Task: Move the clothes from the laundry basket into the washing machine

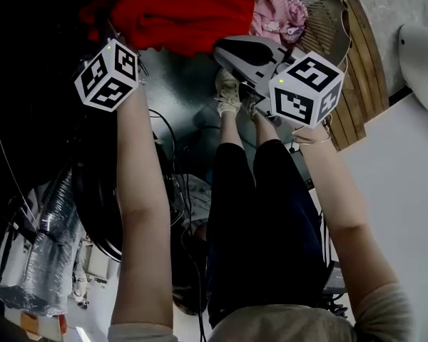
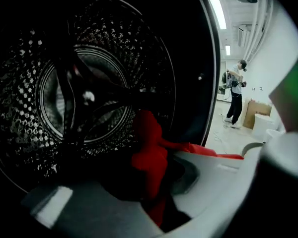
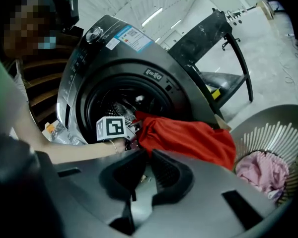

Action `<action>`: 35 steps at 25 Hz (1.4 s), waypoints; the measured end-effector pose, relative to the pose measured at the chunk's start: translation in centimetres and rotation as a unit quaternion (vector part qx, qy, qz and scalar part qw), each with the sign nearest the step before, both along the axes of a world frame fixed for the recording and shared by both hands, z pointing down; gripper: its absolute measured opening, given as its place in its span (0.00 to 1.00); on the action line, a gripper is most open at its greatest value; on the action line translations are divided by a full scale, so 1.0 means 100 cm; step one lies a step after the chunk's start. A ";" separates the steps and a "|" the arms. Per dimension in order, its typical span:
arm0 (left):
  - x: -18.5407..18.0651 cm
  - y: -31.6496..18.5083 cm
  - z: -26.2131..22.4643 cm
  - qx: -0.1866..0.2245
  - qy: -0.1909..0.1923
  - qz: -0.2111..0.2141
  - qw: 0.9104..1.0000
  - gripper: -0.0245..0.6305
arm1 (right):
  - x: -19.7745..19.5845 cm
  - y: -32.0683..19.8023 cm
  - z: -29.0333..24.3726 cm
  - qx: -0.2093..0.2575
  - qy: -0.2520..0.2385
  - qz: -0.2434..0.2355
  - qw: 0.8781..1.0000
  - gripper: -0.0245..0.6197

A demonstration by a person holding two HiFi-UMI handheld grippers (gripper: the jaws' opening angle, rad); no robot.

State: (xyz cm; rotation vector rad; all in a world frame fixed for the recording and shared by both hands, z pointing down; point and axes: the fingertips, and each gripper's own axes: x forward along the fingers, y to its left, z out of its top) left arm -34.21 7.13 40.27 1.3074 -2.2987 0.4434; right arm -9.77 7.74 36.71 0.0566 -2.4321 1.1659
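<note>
Washing machine [image 3: 104, 58]: front loader, door opening clear, perforated drum [image 2: 89, 98] dark inside.
Laundry basket [image 3: 275, 133]: slatted and round, beside the machine on the right in the right gripper view.
Red garment [image 3: 188, 140]: the biggest piece. One end is at the drum mouth. The rest drapes out of the opening and spreads towards the basket rim, so it is partly in the machine and partly out.
Pink garment [image 3: 260, 170]: bunched in the basket, just beside the red one's trailing end.
Left hand-held gripper [image 2: 149, 177]: pushed into the door opening and pointing into the drum. Jaws are nearly closed on a fold of the red garment. Cloth bunches up between the pads and a strip runs off over the right jaw. Its marker cube shows at the opening in the right gripper view, touching the garment's edge.
Right hand-held gripper [image 3: 145, 162]: outside the machine, near the basket. Jaws are closed to a thin slit with nothing between them. The red garment lies just past its jaw tips, not touching. In the head view its body sits just under the garment's hanging edge.
A person stands well back in the room in the left gripper view.
</note>
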 end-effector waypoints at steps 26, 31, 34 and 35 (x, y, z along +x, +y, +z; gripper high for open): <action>0.042 0.029 -0.018 0.033 0.009 -0.042 0.999 0.61 | 0.019 0.026 0.002 -0.006 0.005 0.000 1.000 0.07; 0.096 0.028 0.057 -0.054 0.072 0.007 0.996 0.64 | 0.025 0.026 0.009 -0.001 0.019 -0.003 1.000 0.07; 0.088 0.022 0.082 -0.087 0.049 0.001 0.995 0.64 | 0.027 0.026 0.013 -0.009 0.020 -0.007 1.000 0.07; 0.082 0.017 0.086 -0.096 0.029 0.003 0.995 0.64 | 0.028 0.026 0.014 -0.011 0.021 -0.010 1.000 0.07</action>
